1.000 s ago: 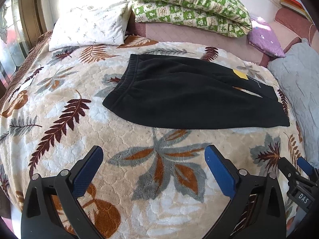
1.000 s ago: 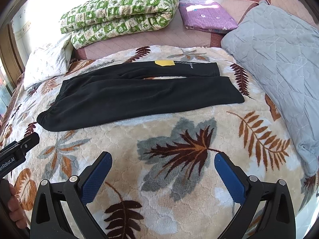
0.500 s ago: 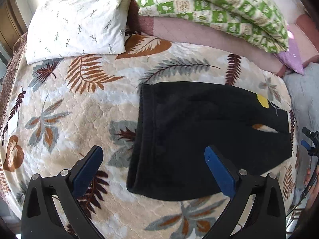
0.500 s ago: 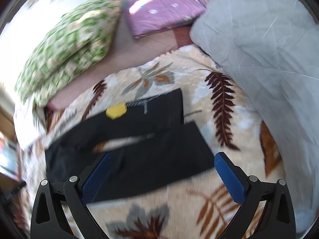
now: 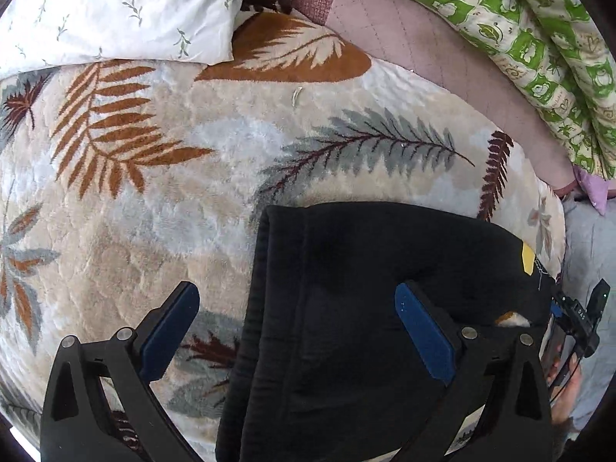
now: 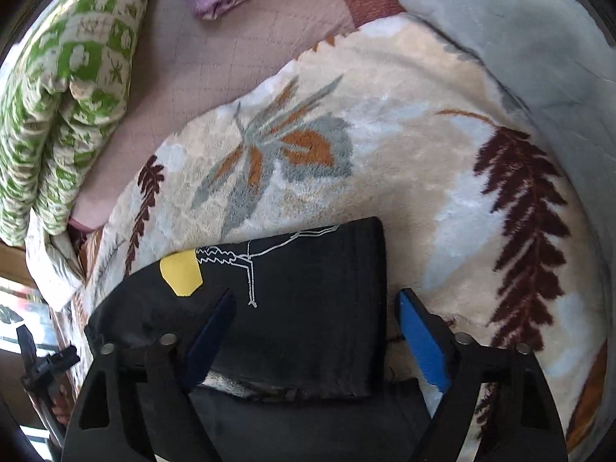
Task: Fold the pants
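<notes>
Left wrist, pants (image 5: 346,308) waistband between spread fingers (image 5: 169,331)

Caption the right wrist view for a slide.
Open right gripper poised over the cuff end of black pants on a leaf-print blanket.

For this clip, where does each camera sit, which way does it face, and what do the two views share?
Left wrist: on the left gripper, looking down its open fingers at the waistband end of the black pants; the other hand's rig shows at the right edge.
Right wrist: on the right gripper, open, over the pants' leg ends, above the yellow patch.
Shared: pants, patch, leaf blanket, green quilt.
</notes>
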Available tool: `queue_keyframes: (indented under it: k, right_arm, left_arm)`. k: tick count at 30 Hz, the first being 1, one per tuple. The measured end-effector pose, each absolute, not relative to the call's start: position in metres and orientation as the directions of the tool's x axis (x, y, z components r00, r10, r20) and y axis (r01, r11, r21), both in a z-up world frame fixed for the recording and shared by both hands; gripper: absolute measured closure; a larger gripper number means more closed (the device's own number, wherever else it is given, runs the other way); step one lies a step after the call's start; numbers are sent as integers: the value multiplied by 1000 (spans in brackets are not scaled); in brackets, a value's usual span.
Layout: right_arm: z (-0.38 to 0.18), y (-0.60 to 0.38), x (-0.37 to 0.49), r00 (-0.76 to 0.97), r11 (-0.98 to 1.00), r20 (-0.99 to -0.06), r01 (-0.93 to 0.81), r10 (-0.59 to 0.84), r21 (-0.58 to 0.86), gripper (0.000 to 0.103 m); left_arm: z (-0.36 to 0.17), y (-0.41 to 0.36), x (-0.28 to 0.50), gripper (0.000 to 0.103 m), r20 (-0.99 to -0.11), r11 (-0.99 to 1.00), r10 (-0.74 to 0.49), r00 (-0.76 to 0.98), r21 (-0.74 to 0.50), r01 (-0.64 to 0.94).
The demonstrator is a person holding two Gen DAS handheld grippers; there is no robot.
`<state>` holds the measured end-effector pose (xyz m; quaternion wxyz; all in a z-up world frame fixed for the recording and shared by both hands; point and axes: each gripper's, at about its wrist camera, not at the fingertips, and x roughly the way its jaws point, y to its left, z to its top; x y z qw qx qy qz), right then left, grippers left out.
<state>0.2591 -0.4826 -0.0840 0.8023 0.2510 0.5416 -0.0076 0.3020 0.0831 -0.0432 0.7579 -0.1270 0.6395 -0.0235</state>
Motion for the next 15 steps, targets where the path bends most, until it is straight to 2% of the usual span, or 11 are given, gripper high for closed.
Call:
queue_keyframes:
  k: [7,10,12,13,15]
  right_arm:
    - [-80,-481,268,410,899,-881,253,236,359,22]
    - [-82,-483,274,410,898,-881,253,237,360,22]
    - [-80,-483,277,417,904,-878,240,234,355,25]
    - [-79,-483,279,416,911,-881,229,226,342,30]
    - [-79,-481,283,392,923,-895,221,213,316,42]
  left_arm:
    - [-52,81,327,1,-953,959,-221,205,-251,-130]
    - [-54,78,333,17,-951,961,-224,211,-252,-112]
    - [-57,74,335,41,-953,963,-229,198,-252,-98]
    - [-60,72,336,53,-959,967,-218,179,-237,-93]
    - [-62,69,334,66,-969,979,-168,181,-185,-83]
